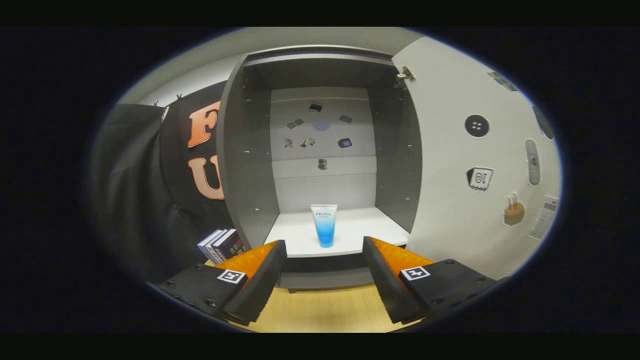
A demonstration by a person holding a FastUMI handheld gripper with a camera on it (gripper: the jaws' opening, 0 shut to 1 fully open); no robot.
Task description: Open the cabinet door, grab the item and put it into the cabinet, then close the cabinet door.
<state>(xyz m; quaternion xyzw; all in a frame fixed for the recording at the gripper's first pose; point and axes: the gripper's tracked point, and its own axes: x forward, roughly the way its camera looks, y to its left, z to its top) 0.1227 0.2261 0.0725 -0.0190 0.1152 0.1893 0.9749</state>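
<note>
1. Grey-walled cabinet (240,165) stands open on a wooden table (325,310), its door (450,150) swung wide to the cabinet's right side.
2. Upright on the cabinet's white shelf (360,230), near the front edge and about midway between the side walls, stands a blue-and-clear tube (324,225).
3. Bare shelf lies on both sides of the tube and behind it.
4. Spread apart and holding nothing, the gripper (325,270) hangs in front of the cabinet, short of the shelf's front lip.
5. Left of the cabinet, what look like books (222,245) lean by its outer wall.
</note>
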